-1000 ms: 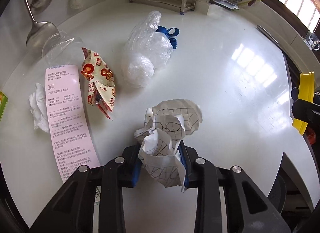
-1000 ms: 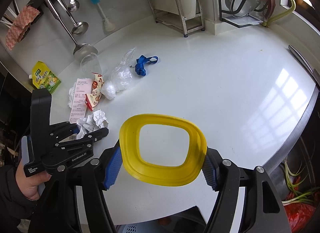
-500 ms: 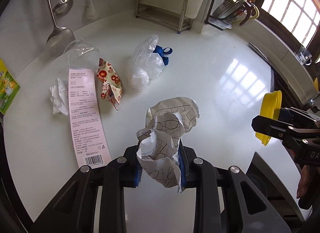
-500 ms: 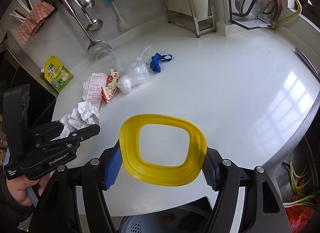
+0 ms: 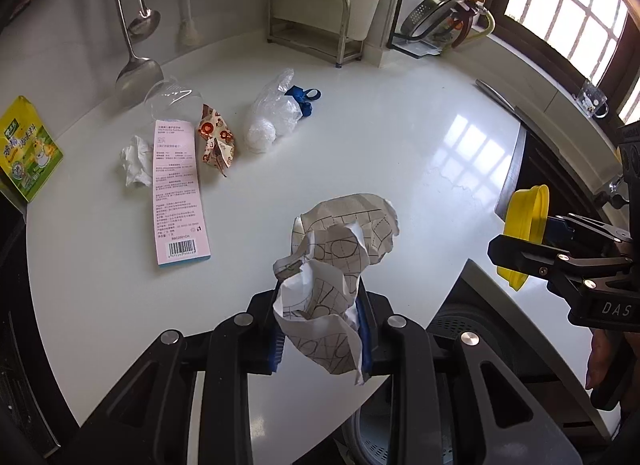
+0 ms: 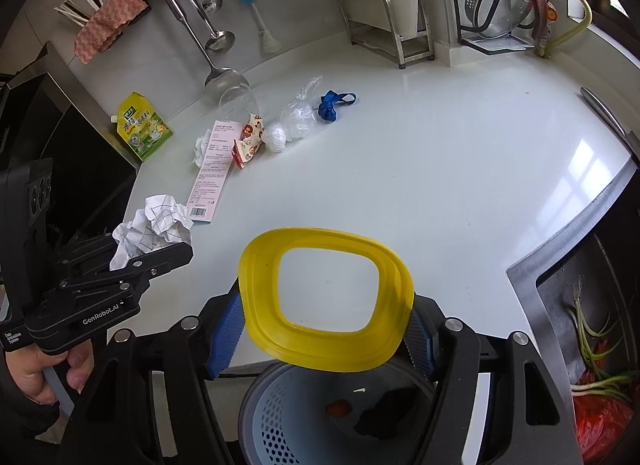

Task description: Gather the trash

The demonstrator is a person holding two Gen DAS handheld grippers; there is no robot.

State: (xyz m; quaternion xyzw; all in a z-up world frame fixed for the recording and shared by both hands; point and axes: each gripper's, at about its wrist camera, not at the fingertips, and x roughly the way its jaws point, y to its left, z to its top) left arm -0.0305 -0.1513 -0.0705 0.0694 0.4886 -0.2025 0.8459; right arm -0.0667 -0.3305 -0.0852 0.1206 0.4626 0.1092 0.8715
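Observation:
My left gripper (image 5: pixel 320 329) is shut on a crumpled sheet of paper with drawn grid lines (image 5: pixel 340 257), held above the front edge of the white counter (image 5: pixel 400 153). In the right wrist view that same crumpled paper (image 6: pixel 154 225) sticks out of the left gripper (image 6: pixel 156 255) at the left. My right gripper (image 6: pixel 324 329) is shut on a yellow plastic ring lid (image 6: pixel 326 297), its blue pads pressing both sides. Below the ring sits a grey perforated bin (image 6: pixel 272 417) with a few scraps inside. The yellow ring (image 5: pixel 524 225) shows edge-on at the right of the left wrist view.
On the counter lie a pink printed card (image 5: pixel 176 189), a white tissue (image 5: pixel 134 159), a red patterned wrapper (image 5: pixel 216 139), a clear plastic bag (image 5: pixel 272 117), a blue strap (image 5: pixel 304 99), an overturned clear cup (image 5: pixel 172 95) and a green-yellow pouch (image 5: pixel 28 149). A sink with scallions (image 6: pixel 592 365) lies right.
Both grippers have drawn back from the counter toward its front edge, the left one rising with the crumpled paper. The grey bin has come into view beneath the yellow ring.

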